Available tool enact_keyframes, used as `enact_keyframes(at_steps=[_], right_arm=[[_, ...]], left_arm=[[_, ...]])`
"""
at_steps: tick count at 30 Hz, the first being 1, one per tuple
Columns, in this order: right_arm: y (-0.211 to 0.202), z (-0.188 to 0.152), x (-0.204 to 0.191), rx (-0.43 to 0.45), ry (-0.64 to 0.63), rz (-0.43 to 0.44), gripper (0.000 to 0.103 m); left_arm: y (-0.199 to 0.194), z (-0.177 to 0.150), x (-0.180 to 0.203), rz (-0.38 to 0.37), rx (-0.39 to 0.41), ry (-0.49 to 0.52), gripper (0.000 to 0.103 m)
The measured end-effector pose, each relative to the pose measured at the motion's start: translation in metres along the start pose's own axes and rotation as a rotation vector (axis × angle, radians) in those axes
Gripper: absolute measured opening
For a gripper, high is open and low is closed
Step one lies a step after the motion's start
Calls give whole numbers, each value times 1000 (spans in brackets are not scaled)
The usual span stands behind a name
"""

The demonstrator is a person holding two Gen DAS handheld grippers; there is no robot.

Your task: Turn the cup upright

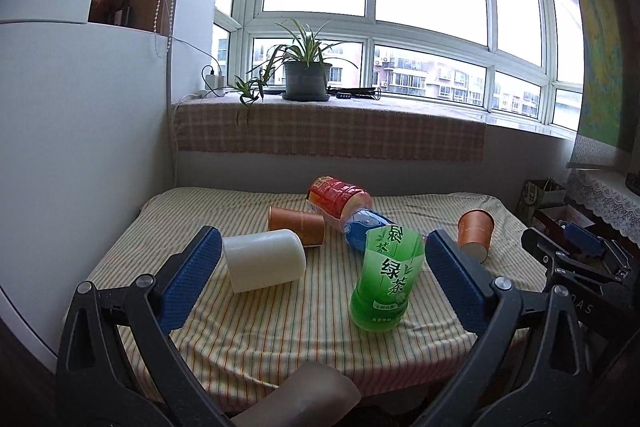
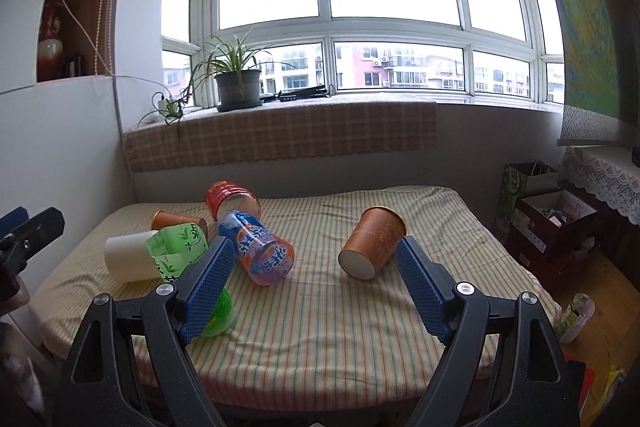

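Observation:
Several cups lie tipped over on a striped tablecloth (image 1: 280,339). A white cup (image 1: 262,261) lies on its side between my left gripper's fingers, close to the left one. A green cut-bottle cup (image 1: 386,279) lies tilted near the right finger. A brown paper cup (image 1: 296,225), a red cup (image 1: 338,197) and a blue-orange cup (image 1: 364,227) lie behind. Another brown paper cup (image 2: 372,241) lies on its side just ahead of my right gripper (image 2: 316,259), which is open and empty. My left gripper (image 1: 320,247) is open and empty.
A windowsill (image 1: 332,127) with a potted plant (image 1: 306,75) runs behind the table. A white wall panel (image 1: 80,147) stands at the left. Boxes and bags (image 2: 552,223) sit on the floor at the right. The right gripper shows at the left view's right edge (image 1: 580,255).

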State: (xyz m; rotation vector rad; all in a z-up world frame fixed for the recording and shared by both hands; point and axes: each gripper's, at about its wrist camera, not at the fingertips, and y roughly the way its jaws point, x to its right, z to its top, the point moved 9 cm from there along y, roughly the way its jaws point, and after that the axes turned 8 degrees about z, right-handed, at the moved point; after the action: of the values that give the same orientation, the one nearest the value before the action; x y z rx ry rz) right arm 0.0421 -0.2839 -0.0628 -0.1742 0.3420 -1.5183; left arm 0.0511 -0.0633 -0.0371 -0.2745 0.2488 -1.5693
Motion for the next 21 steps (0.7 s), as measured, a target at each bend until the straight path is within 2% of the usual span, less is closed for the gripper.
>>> enact_keyframes(at_steps=[21], right_arm=[[5,-6,1,-29,25,15,83]], left_arm=[[5,-5,-1,13,-20,-1,103]])
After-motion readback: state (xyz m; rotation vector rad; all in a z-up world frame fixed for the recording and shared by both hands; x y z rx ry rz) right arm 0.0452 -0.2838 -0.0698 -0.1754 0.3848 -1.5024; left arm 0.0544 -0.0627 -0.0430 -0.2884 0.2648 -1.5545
